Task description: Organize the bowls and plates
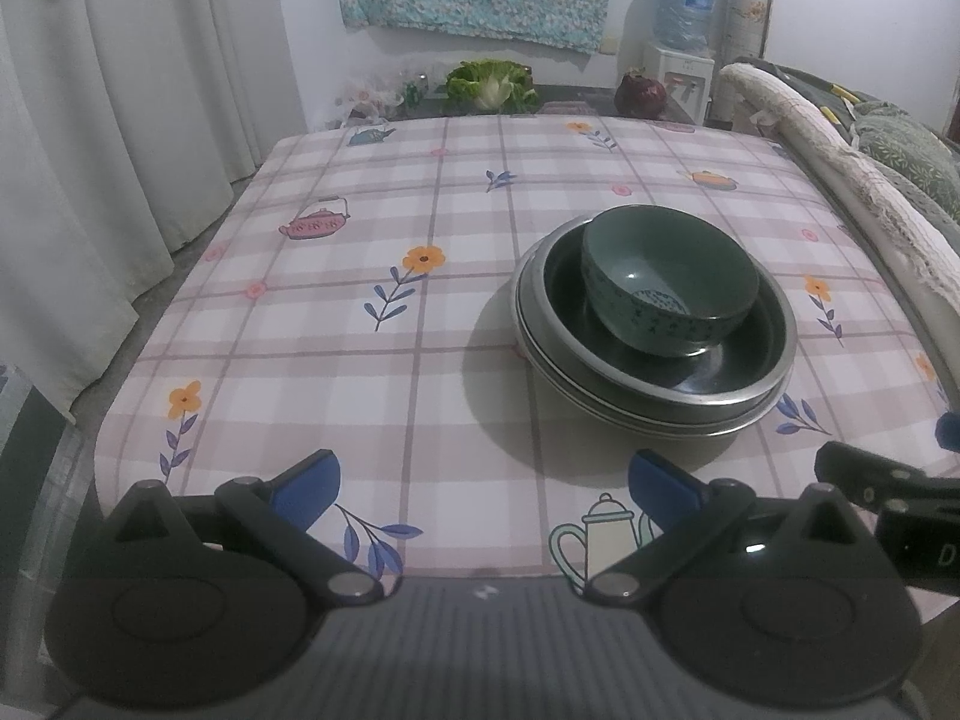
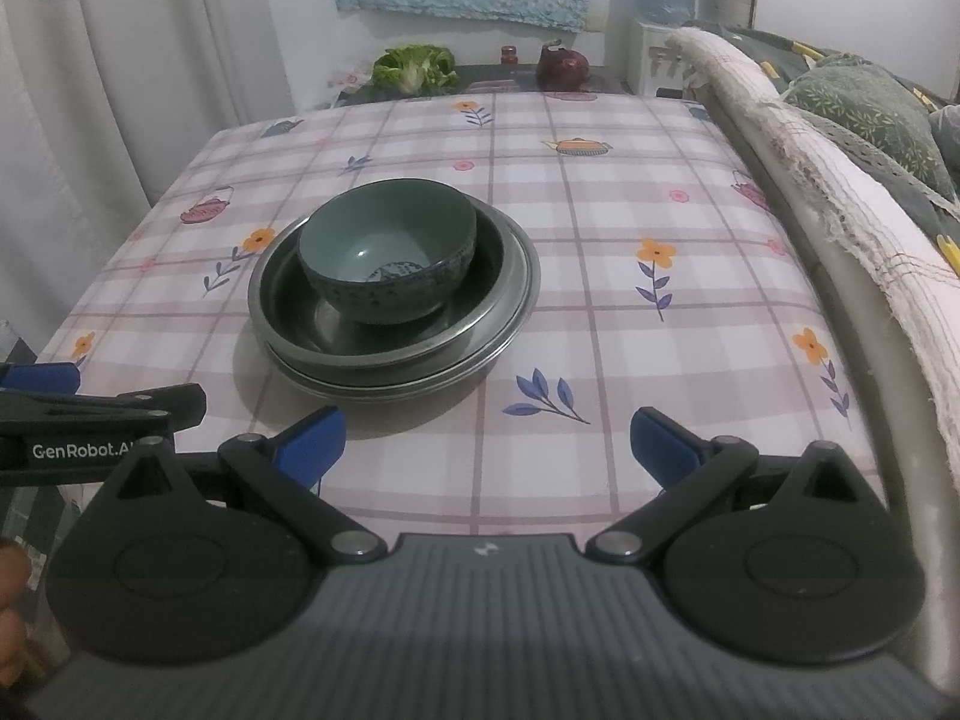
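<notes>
A green ceramic bowl [image 1: 669, 282] sits inside a dark metal bowl [image 1: 720, 360], which rests on stacked metal plates [image 1: 690, 420] on the checked tablecloth. The same stack shows in the right wrist view: green bowl [image 2: 387, 249], metal bowl [image 2: 288, 300], plates [image 2: 498, 354]. My left gripper [image 1: 483, 489] is open and empty, near the table's front edge, left of the stack. My right gripper [image 2: 486, 444] is open and empty, in front and right of the stack. The right gripper's edge [image 1: 888, 492] shows in the left wrist view, and the left gripper's side [image 2: 90, 414] in the right wrist view.
The table [image 1: 360, 330] has a floral checked cloth. White curtains [image 1: 90, 150] hang on the left. A bed rail with a lace cover [image 2: 810, 180] runs along the right. Behind the table stand a cabbage [image 1: 489, 84], a dark red vegetable [image 1: 639, 96] and a water dispenser [image 1: 681, 30].
</notes>
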`<state>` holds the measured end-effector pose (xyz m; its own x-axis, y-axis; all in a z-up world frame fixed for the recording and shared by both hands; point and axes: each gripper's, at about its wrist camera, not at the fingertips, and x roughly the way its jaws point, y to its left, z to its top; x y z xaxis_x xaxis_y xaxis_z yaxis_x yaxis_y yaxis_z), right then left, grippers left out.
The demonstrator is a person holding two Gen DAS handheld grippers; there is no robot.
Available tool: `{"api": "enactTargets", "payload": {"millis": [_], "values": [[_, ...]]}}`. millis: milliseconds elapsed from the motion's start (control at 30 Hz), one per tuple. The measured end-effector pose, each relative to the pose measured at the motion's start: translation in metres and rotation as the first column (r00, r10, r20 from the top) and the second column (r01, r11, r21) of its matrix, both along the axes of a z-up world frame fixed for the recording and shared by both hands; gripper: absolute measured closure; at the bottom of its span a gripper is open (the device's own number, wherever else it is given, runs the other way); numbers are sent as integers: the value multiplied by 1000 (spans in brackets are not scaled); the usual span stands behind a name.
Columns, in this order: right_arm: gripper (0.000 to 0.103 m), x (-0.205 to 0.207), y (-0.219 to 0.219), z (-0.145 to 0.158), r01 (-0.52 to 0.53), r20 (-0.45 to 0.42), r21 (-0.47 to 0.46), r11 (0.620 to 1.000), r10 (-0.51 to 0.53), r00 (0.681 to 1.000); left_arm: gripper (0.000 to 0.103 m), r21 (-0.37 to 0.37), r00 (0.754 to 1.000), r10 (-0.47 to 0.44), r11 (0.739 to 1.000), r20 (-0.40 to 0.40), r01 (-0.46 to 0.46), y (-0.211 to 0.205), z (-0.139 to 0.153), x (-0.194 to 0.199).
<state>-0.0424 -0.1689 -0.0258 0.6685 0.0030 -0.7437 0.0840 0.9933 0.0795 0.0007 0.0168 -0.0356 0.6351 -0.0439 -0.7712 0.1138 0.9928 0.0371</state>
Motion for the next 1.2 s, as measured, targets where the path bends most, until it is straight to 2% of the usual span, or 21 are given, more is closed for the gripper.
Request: {"api": "enactTargets", "payload": {"millis": [1200], "values": [[1, -1, 1, -2, -2, -6, 17, 1000, 2, 1000, 0, 5, 1000, 3, 1000, 4, -3, 2, 3, 0]]}}
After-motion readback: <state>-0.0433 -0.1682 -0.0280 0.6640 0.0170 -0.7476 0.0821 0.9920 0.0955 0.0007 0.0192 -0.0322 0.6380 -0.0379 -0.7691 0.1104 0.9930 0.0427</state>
